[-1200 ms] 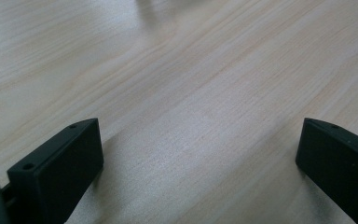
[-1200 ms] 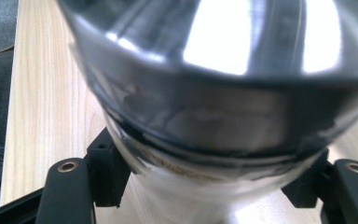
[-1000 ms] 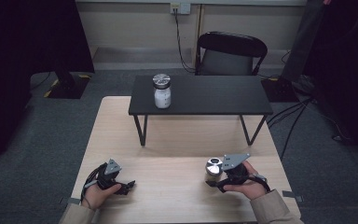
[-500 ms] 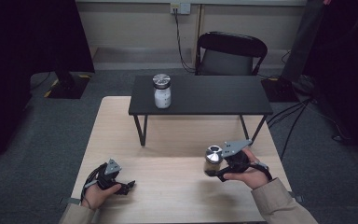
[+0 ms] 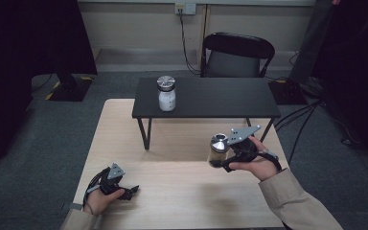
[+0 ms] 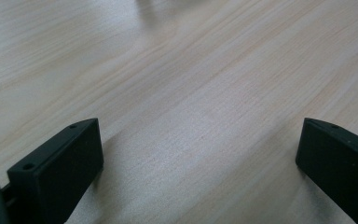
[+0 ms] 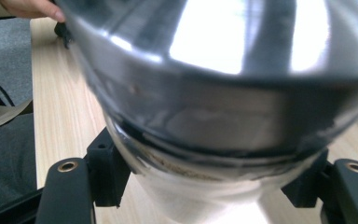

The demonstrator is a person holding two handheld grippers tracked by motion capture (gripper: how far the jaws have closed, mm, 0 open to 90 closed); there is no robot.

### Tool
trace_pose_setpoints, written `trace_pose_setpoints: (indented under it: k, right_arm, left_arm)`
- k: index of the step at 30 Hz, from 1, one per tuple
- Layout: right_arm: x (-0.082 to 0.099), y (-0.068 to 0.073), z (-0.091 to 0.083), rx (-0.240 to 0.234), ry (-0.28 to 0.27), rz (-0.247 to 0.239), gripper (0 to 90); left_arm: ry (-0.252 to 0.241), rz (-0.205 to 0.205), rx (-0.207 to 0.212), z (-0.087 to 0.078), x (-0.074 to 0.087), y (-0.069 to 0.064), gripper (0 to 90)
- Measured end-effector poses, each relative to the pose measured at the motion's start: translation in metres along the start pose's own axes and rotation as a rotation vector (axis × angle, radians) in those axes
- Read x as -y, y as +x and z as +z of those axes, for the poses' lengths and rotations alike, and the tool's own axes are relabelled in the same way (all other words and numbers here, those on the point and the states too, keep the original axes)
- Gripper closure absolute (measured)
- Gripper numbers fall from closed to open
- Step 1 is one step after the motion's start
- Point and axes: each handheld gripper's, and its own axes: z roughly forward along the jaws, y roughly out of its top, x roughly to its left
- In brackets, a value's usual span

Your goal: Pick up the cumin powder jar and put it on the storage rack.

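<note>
My right gripper [image 5: 221, 157] is shut on a glass jar with a shiny metal lid [image 5: 217, 149], held above the wooden table [image 5: 182, 191] just in front of the low black table. In the right gripper view the jar [image 7: 223, 93] looms close, with both black jaws pressed against its sides. A second jar with white contents and a metal lid [image 5: 166, 93] stands on the left part of the low black table [image 5: 211, 98]. My left gripper [image 5: 130, 191] rests on the wooden table near its front left corner, with its jaws wide apart over bare wood [image 6: 191, 116].
A black chair [image 5: 237, 55] stands behind the low black table. Cables trail across the grey carpet at the right. A dark stand base [image 5: 67, 88] sits on the floor at the left.
My right gripper has lifted the jar up off the wooden table and carried it slightly toward the low black table. The left gripper has kept still.
</note>
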Motion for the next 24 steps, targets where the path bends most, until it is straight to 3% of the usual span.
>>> trace_pose_setpoints:
  k: [24]
  right_arm:
    - [-0.053,-0.016,-0.022,0.092,-0.011,0.025,31.0]
  left_arm:
    - [0.000,-0.002,-0.002,0.000,0.000,-0.001,0.0]
